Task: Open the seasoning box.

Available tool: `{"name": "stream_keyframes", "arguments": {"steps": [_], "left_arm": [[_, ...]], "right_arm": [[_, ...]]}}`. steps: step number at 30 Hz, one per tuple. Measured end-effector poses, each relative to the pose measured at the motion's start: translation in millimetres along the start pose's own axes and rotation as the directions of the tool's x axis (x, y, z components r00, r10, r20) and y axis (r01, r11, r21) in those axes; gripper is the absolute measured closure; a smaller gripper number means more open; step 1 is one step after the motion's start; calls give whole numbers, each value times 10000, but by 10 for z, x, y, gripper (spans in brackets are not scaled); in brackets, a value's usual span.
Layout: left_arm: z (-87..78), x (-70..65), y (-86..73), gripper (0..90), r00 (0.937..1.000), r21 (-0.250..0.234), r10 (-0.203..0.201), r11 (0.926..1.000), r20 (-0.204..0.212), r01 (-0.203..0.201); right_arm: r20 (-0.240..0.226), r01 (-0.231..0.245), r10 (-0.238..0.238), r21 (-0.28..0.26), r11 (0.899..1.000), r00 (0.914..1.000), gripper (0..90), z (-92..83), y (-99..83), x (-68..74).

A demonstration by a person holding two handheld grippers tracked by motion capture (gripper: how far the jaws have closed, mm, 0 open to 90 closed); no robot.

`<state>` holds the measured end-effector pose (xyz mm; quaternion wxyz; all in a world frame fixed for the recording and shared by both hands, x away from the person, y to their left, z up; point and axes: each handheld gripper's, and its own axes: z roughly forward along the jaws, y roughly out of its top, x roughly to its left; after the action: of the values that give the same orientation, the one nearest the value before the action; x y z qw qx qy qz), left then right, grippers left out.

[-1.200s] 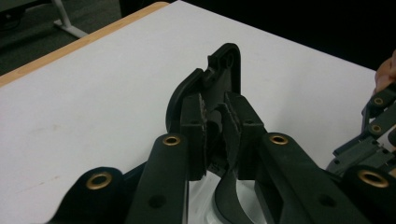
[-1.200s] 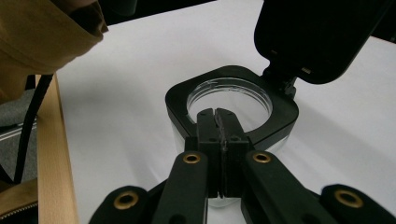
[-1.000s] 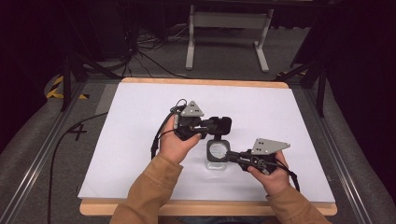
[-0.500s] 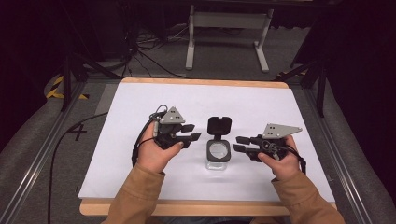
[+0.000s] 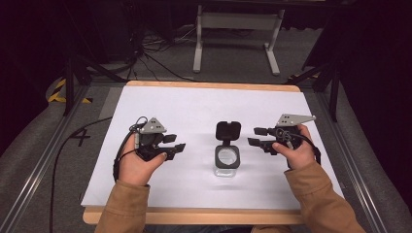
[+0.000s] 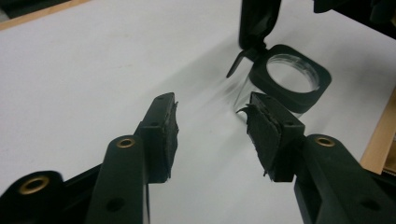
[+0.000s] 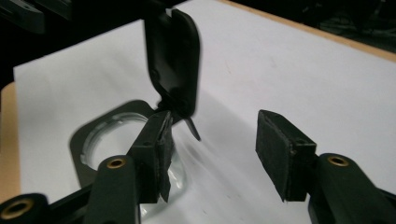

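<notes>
High view showed the person's sleeves entering at 6 o'clock, with the left gripper [image 5: 176,144] at 9 o'clock of the clear jar [image 5: 227,159] and the right gripper [image 5: 256,136] at 3 o'clock, both spread and holding nothing. The jar stood upright near the middle of the white bench [image 5: 194,104], its black flip lid [image 5: 228,131] hinged open toward 12 o'clock. Both grippers sat apart from the jar, so the lid-opening step looked finished. Next move would likely call for steadying the jar body before handling the lid or the contents.
</notes>
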<state>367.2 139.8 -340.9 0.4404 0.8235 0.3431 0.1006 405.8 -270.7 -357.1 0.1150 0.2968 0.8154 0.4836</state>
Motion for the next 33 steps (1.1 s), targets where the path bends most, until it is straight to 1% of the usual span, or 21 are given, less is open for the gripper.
{"name": "stream_keyframes", "arguments": {"steps": [1,4,5,6,9,10,13,14,15,16,17,18,20,21,24,26,28,30,31,32,33], "left_arm": [[5,33,-21,512,10000,101,22,9999,-66,-22],[34,125,-77,496,9996,396,-138,9991,-236,147],[53,152,-103,497,9985,359,-372,9986,-408,386],[68,193,-121,505,9976,324,-409,9986,-565,428],[105,265,-166,505,9934,603,-650,9957,-942,709],[126,293,-189,500,9922,650,-748,9946,-1000,815],[176,388,-253,490,9890,899,-1019,9897,-1077,1117],[192,429,-273,485,9895,936,-977,9898,-1066,1078],[210,459,-296,477,9888,1002,-1077,9879,-1029,1181],[233,475,-316,474,9872,952,-1219,9867,-1027,1318],[241,501,-329,473,9875,1054,-1193,9859,-1029,1301],[267,531,-358,472,9858,1078,-1313,9839,-1052,1425],[311,579,-399,464,9849,1206,-1390,9811,-1035,1512],[341,599,-420,456,9854,1270,-1415,9800,-948,1530],[415,639,-470,448,9863,1614,-1351,9756,-950,1491],[446,646,-489,443,9853,1723,-1420,9725,-948,1568],[477,657,-507,440,9881,1940,-1294,9705,-835,1435],[506,656,-519,438,9898,2159,-1233,9669,-708,1359],[520,659,-522,437,9921,2290,-1056,9662,-682,1186],[520,659,-522,435,9921,2290,-1056,9662,-682,1186],[540,654,-526,435,9934,2407,-1010,9642,-551,1113]], "right_arm": [[53,-128,127,195,9997,9999,460,9,-16,-46],[151,-433,425,573,9974,9990,439,38,-62,-152],[236,-485,469,745,9960,9986,427,49,-81,-182],[347,-549,519,915,9943,9980,426,59,-102,-213],[561,-678,617,1149,9911,9965,415,79,-154,-289],[649,-729,654,1201,9901,9957,415,87,-174,-314],[1077,-714,556,1494,9862,9926,415,106,-243,-401],[1169,-760,581,1553,9849,9914,414,110,-268,-430],[1250,-849,654,1580,9838,9900,409,113,-292,-456],[1327,-814,593,1674,9825,9894,404,117,-313,-486],[1382,-816,579,1725,9816,9887,404,120,-326,-503],[1419,-764,510,1800,9807,9886,404,121,-338,-522],[1533,-781,501,1822,9802,9869,403,125,-373,-567],[1573,-813,527,1811,9801,9861,401,129,-390,-585],[1685,-876,544,1964,9766,9842,401,148,-446,-636],[1735,-1019,670,2013,9742,9826,401,156,-479,-666],[1734,-1104,750,2045,9726,9820,401,163,-511,-694],[1490,-1322,1034,1985,9711,9834,401,171,-543,-721],[1347,-1377,1126,1944,9712,9845,401,180,-559,-735],[1347,-1377,1126,1944,9712,9845,401,180,-559,-735],[1258,-1371,1139,1949,9712,9855,400,190,-581,-752]]}}
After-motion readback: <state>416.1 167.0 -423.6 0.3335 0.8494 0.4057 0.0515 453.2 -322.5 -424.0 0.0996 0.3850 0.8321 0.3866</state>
